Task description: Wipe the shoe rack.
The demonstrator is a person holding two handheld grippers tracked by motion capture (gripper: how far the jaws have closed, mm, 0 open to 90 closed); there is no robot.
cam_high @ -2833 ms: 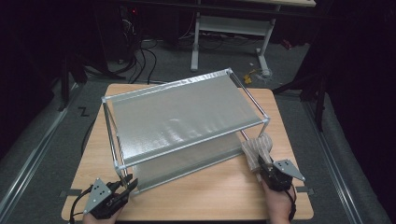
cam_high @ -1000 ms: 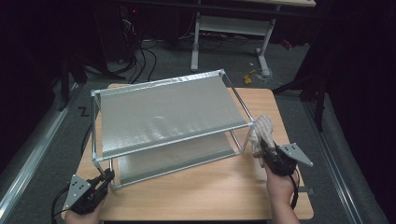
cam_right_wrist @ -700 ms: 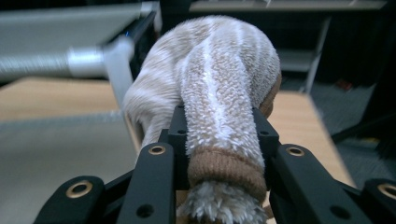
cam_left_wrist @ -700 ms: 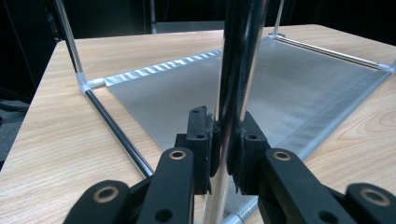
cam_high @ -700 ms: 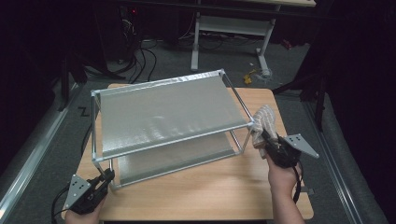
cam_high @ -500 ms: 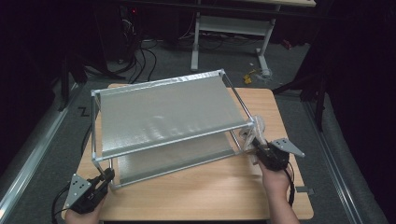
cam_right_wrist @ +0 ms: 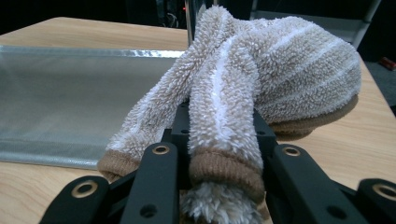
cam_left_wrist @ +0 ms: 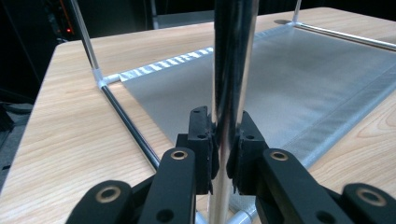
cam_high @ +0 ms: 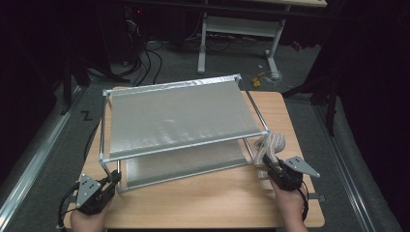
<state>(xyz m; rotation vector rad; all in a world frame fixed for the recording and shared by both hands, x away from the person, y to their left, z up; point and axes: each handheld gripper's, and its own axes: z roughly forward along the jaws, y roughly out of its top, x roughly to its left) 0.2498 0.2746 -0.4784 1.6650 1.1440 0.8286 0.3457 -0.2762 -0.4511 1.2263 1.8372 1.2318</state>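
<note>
A two-shelf metal rack (cam_high: 179, 118) with silvery mesh shelves stands on the wooden table (cam_high: 217, 203). My left gripper (cam_high: 115, 178) (cam_left_wrist: 223, 140) is shut on the rack's front left upright pole (cam_left_wrist: 231, 56), just above the lower shelf (cam_left_wrist: 303, 79). By the rack's front right corner, my right gripper (cam_high: 267, 164) (cam_right_wrist: 219, 135) is shut on a fuzzy beige sock with white stripes (cam_high: 271, 143) (cam_right_wrist: 280, 70). Its jaws have just tightened a little on the sock. The sock bundle droops onto the table beside the lower shelf (cam_right_wrist: 70, 93).
Bare wood runs along the table's front edge and right of the rack. Beyond the far edge stand a white desk frame (cam_high: 237, 29) and a tangle of cables (cam_high: 145, 53) on the dark floor. A metal rail (cam_high: 29, 164) runs along the left.
The rack has shifted left with my left gripper on its pole. The right gripper lifted the sock up by the rack's corner, then sank back toward the table.
</note>
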